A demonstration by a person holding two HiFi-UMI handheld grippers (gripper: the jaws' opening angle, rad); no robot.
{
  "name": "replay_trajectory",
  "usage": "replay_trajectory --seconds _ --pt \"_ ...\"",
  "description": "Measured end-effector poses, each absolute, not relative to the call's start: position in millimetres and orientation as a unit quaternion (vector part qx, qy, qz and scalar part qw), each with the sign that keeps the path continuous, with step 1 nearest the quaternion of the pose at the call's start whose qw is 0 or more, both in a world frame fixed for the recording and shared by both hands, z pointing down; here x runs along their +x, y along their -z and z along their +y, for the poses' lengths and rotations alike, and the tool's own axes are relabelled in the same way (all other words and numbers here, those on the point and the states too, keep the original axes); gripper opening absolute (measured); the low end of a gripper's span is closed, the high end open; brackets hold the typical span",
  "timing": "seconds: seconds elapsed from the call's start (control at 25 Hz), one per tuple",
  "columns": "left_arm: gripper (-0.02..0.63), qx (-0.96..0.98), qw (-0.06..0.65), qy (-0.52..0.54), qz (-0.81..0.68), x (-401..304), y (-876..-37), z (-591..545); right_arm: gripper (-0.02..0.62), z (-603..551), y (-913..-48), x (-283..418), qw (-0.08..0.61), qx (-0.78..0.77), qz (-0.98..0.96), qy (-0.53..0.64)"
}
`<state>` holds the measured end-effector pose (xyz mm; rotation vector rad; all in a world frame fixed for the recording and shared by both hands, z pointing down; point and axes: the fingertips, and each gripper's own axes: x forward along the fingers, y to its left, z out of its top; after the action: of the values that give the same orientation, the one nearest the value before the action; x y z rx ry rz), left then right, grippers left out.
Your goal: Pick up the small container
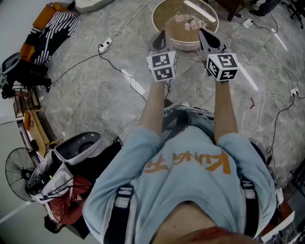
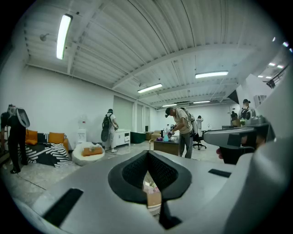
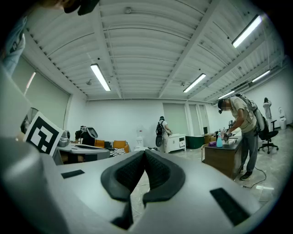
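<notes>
In the head view a round wooden table [image 1: 164, 12] stands on the floor ahead of me. On it are a small pale container [image 1: 179, 17] and a bunch of pink flowers [image 1: 193, 24]. My left gripper [image 1: 161, 34] and right gripper [image 1: 203, 32] are held side by side, their tips at the table's near rim and well short of the container. Both are shut with nothing between the pads. In the left gripper view my left gripper [image 2: 147, 155] shows a sliver of the table and flowers [image 2: 150, 186] under its pads. The right gripper [image 3: 145, 153] faces the open room.
Cables and a power strip [image 1: 106, 45] lie across the marble floor. A striped cushion [image 1: 59, 26], a fan [image 1: 19, 171] and a grey machine [image 1: 78, 145] are on the left. A person [image 2: 181, 130] bends at a desk and another person with a backpack [image 2: 109, 130] stands further off.
</notes>
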<state>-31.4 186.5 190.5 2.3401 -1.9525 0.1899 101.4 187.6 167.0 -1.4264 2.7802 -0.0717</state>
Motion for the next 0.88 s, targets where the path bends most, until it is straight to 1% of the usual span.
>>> replay_trajectory --seconds 0.12,0.2,0.32,0.52,0.68,0.88 --pt "0.023 0.765 0.044 -0.068 -0.639 -30.7 -189.6 190.6 0.012 192.2 -167.1 102.3 0.003 -0.455 0.89 0.021" --pt "0.023 0.764 0.044 -0.069 -0.64 -28.9 -188.4 192.2 0.012 193.0 -165.5 105.3 0.012 -0.456 0.89 0.025" --pt "0.023 0.766 0.039 -0.074 -0.637 -23.6 -184.5 191.8 0.012 188.0 -157.9 116.7 0.063 -0.466 0.881 0.048" --pt "0.025 0.765 0.028 -0.069 -0.64 -31.3 -173.3 190.3 0.012 180.6 -148.8 123.5 0.094 -0.476 0.873 0.058" --pt "0.024 0.762 0.031 -0.067 -0.644 -33.1 -168.8 187.5 0.012 182.6 -125.3 136.9 0.175 -0.453 0.872 0.062" --pt "0.023 0.761 0.03 -0.062 -0.645 -37.3 -162.8 181.3 0.012 169.2 -111.5 150.9 0.187 -0.463 0.865 0.049"
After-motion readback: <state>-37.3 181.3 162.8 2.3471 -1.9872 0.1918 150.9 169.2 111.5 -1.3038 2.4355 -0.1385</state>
